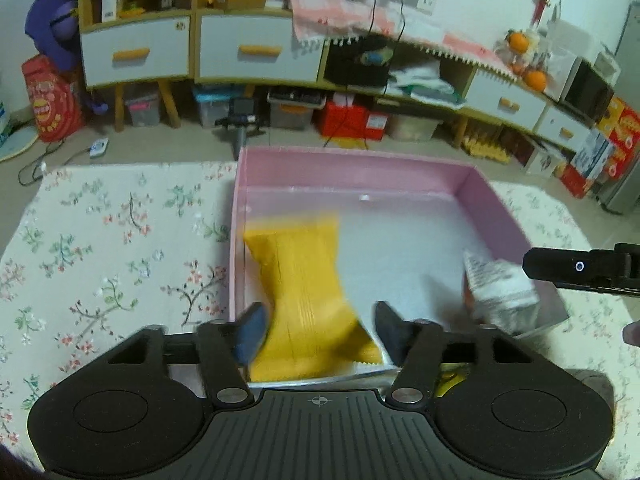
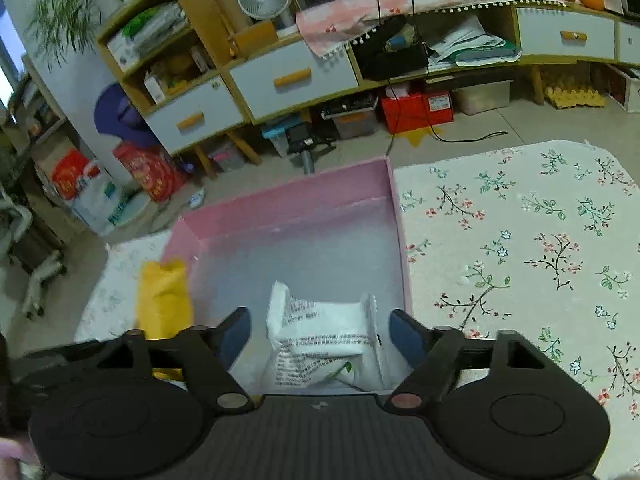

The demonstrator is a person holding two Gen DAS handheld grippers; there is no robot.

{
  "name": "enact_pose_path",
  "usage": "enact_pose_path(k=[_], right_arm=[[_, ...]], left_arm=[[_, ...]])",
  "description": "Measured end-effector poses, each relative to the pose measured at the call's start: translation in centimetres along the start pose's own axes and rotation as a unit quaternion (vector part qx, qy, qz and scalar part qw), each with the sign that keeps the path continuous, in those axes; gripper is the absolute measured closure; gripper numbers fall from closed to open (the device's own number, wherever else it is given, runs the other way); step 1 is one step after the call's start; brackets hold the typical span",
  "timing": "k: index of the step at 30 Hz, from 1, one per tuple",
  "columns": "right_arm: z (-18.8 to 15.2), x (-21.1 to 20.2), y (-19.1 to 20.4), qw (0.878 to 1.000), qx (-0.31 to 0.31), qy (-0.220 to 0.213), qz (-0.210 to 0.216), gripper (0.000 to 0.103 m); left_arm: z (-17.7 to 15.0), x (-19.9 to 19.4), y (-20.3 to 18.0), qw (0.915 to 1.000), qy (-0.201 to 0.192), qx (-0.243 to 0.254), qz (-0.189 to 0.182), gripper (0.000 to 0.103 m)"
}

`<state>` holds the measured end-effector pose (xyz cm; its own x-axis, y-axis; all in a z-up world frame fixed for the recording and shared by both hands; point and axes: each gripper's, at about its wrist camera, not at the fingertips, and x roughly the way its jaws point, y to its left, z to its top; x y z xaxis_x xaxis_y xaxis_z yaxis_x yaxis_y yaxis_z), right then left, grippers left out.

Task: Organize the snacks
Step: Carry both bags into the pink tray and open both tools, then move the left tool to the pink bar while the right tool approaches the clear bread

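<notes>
Two snack packets are shown at the pink box [image 1: 496, 200], which rests on a surface [image 1: 120, 240] covered with a floral cloth.

Left claw [image 1: 318, 332]: the fingers are spread wide apart, one on each side of the yellow packet [image 1: 304, 288]. No contact between pads and packet can be confirmed — the packet is blurred and appears to be loose, lying or falling along the box wall at 9 o'clock in the left wrist view. The claw is therefore read as open and gripping nothing.

Right claw [image 2: 320, 336]: the fingers are likewise spread, with clear gaps on both sides of the white packet [image 2: 324, 344]. The white packet lies inside the box, near the front wall and toward the right-hand wall. In the left wrist view it is seen at 3 o'clock, just beside the right tool.

Step in hand, as judged: release of both packets into the box. Most of the box floor toward 12 o'clock is bare.

Next move, as judged: both claws are to be lifted straight clear of the box walls — without dragging the packets — and directed to any remaining snacks. None are visible on the cloth here.
</notes>
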<state>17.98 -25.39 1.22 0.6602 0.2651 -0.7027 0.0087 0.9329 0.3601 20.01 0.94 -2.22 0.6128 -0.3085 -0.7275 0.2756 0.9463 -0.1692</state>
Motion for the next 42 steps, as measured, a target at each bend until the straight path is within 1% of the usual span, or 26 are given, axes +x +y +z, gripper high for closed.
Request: enact_pose_path(k=[1, 6, 9, 15, 22, 29, 32, 36, 40, 42], right_arm=[[0.1, -0.3, 0.1, 1.000, 0.001, -0.002, -0.002, 0.045], [0.3, -2.0, 0.1, 1.000, 0.005, -0.002, -0.016, 0.040], [0.1, -3.1, 0.2, 1.000, 0.010, 0.004, -0.021, 0.039], [-1.1, -5.1, 0.7, 0.999, 0.009, 0.021, -0.032, 0.034], [-3.0, -7.0, 1.4, 0.999, 0.000, 0.037, -0.031, 0.032], [-5.6, -8.0, 1.4, 0.999, -0.003, 0.048, -0.022, 0.029], [-6.8, -8.1, 1.4, 0.998, -0.012, 0.051, -0.021, 0.029], [-8.3, -8.4, 1.7, 0.997, -0.039, 0.057, -0.033, 0.029], [-10.0, -8.1, 1.8, 0.995, -0.059, 0.080, -0.030, 0.029], [-10.8, -7.7, 2.0, 0.992, -0.071, 0.097, -0.031, 0.029]], left_arm=[[0.2, -0.4, -0.2, 1.0000, -0.004, 0.004, 0.001, 0.034], [0.8, -2.8, -1.3, 0.9999, -0.011, 0.010, 0.001, 0.022], [0.6, -4.3, -2.0, 0.9997, -0.016, 0.019, 0.002, 0.017], [-0.8, -7.2, -3.4, 0.9992, -0.011, 0.038, 0.008, 0.011], [-3.5, -9.6, -4.0, 0.9991, 0.015, 0.038, 0.012, 0.009], [-7.2, -10.2, -3.4, 0.9990, 0.036, 0.025, 0.003, 0.008], [-8.2, -10.1, -3.3, 0.9980, 0.045, 0.043, 0.003, 0.008], [-9.6, -10.1, -3.2, 0.9958, 0.046, 0.078, -0.010, 0.008], [-10.7, -9.9, -2.8, 0.9922, 0.055, 0.104, -0.041, 0.009], [-11.0, -9.8, -2.9, 0.9884, 0.062, 0.124, -0.063, 0.010]])
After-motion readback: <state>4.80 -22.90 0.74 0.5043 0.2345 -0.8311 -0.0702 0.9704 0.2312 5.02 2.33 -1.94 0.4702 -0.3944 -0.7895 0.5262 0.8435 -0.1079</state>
